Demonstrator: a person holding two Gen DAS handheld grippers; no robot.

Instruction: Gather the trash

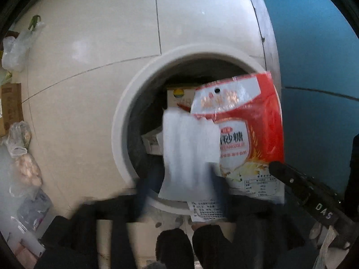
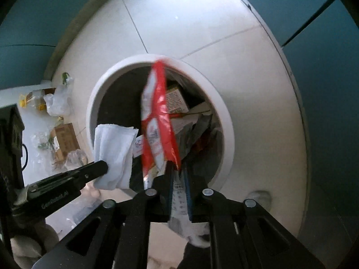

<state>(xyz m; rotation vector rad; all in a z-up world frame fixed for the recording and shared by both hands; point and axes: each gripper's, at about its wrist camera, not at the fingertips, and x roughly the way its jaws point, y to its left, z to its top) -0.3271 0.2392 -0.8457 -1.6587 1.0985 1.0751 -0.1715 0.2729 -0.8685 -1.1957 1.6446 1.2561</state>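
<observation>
A round white trash bin [image 1: 125,121] stands on the tiled floor and holds boxes and wrappers; it also shows in the right wrist view [image 2: 224,116]. My left gripper [image 1: 184,190] is shut on a white tissue [image 1: 188,152] held over the bin's near rim; the tissue also shows in the right wrist view [image 2: 114,152], with the left gripper [image 2: 103,168] at its lower edge. My right gripper [image 2: 179,174] is shut on a red and white sugar bag [image 2: 157,121] that hangs over the bin opening. The bag also shows in the left wrist view [image 1: 249,125].
Plastic bags [image 1: 18,44] and a cardboard box [image 1: 11,107] lie on the floor left of the bin; the box also shows in the right wrist view [image 2: 65,139]. A blue wall [image 1: 314,67] stands to the right.
</observation>
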